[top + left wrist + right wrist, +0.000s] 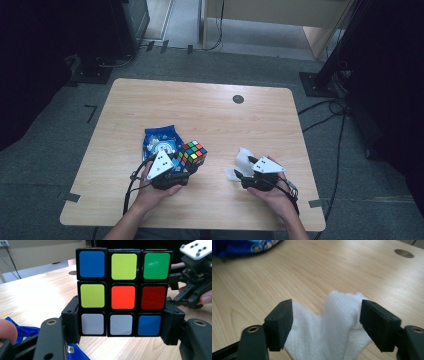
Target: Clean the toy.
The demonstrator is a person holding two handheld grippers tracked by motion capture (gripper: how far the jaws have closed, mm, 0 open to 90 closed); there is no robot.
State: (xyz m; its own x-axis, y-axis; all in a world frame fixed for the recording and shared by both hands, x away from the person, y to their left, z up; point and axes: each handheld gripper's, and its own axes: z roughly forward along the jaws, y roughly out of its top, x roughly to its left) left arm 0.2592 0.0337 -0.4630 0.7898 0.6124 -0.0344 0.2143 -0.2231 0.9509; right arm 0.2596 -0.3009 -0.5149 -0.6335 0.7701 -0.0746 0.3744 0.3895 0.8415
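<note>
A light wooden table (200, 115) with rounded corners stands on grey carpet in a dim room. A pale wood cabinet rises beyond its far edge, black stand bases sit on the floor at the far left and far right, and black cables run across the carpet to the right of the table. A small round dark grommet (238, 99) is set into the tabletop near the far edge.

Well on the near side of that grommet and to its left, the left gripper (192, 165) clamps a Rubik's cube (192, 154) by its lower layer; in the left gripper view the black pads press against both sides of the bottom row, and the cube is lifted clear of the wood. A blue snack bag (159, 141) lies on the table just left of the cube, partly under the gripper.

On the near side of the grommet, slightly right, a crumpled white paper towel (243, 162) lies on the wood. The right gripper (245, 175) is low over it, jaws standing wide on either side of the raised fold; whether the right pad touches it cannot be told.
</note>
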